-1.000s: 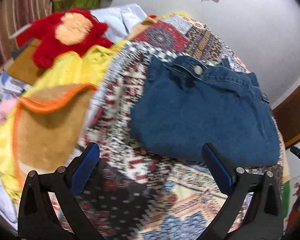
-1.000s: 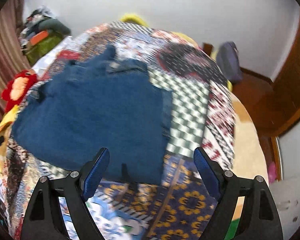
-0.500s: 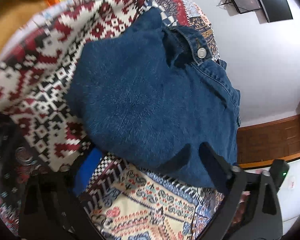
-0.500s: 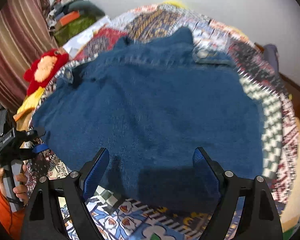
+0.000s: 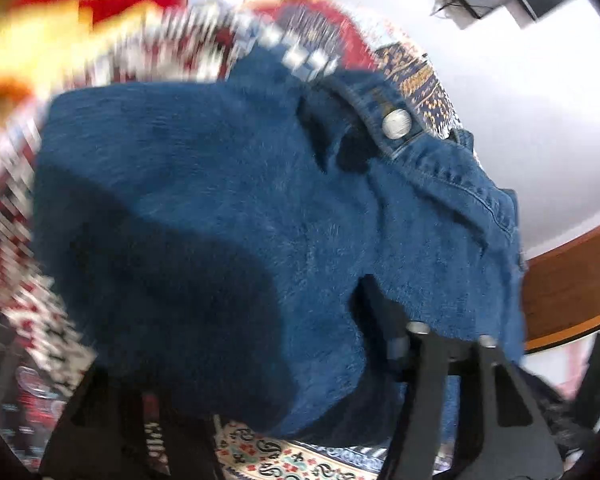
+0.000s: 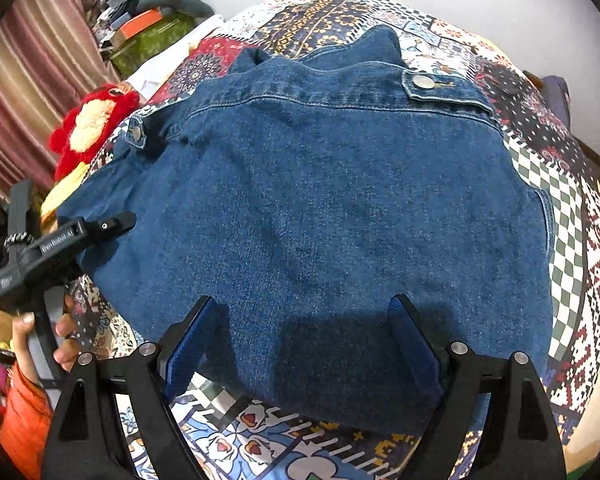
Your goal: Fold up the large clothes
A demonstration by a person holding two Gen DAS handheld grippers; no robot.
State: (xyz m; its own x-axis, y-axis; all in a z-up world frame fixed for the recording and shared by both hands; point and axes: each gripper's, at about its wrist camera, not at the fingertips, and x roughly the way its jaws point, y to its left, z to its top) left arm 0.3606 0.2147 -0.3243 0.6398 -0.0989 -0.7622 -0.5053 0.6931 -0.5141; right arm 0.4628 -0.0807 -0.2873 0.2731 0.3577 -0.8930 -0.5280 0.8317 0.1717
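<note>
A blue denim jacket (image 6: pixel 320 200) lies spread on the patchwork bedspread (image 6: pixel 560 184), collar and metal snaps at the far side. My right gripper (image 6: pixel 304 344) stands open over the near hem, its blue pads (image 6: pixel 184 352) apart on either side of the cloth. My left gripper (image 6: pixel 112 222) is at the jacket's left edge, held by a hand (image 6: pixel 64 340). In the left wrist view, which is blurred, the jacket (image 5: pixel 220 184) bulges between my left gripper's (image 5: pixel 240 340) closing jaws. It hides one finger, and the other finger (image 5: pixel 384 320) lies against the cloth.
A red plush toy (image 6: pixel 88 124) and yellow cloth lie at the bed's left side. A pile of boxes and bags (image 6: pixel 148 28) sits at the back left beside a striped curtain (image 6: pixel 28 92). Brown wooden furniture (image 5: pixel 572 280) stands past the bed's right side.
Both grippers came down toward the jacket. The left one moved onto its left edge and its jaws narrowed around the cloth. The right one has held still over the hem for the last half second.
</note>
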